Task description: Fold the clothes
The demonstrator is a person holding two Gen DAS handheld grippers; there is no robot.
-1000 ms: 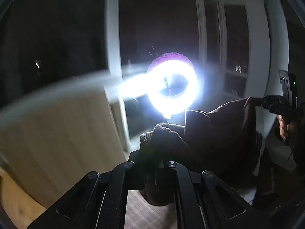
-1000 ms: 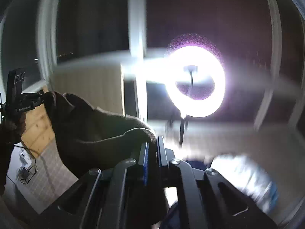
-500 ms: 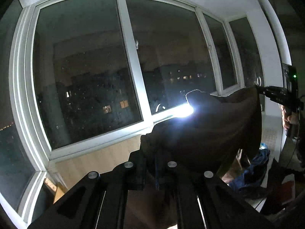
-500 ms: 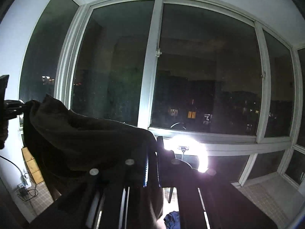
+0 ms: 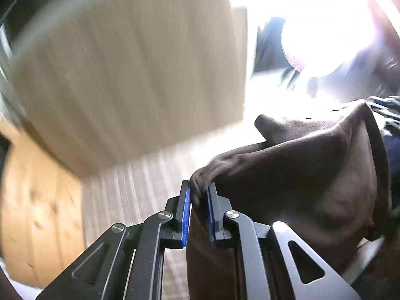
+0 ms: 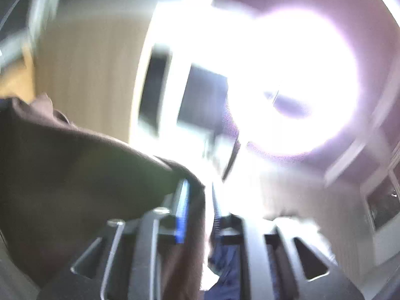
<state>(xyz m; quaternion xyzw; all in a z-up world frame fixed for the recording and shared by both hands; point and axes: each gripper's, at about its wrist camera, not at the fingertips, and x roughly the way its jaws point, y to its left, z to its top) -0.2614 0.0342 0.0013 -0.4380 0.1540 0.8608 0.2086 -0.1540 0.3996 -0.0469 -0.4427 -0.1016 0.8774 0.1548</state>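
I'm pinching the brown garment (image 5: 300, 175) in both tongs: left gripper (image 5: 199, 192) is nipping a small bunch at 6 o'clock, right gripper (image 6: 197, 195) is clamping another corner. Cloth is hanging in air between them, sagging. Risk: left bite is shallow, so a fast swing could be pulling it free. Ring light (image 6: 300, 80) glare and blur are hiding the edges.
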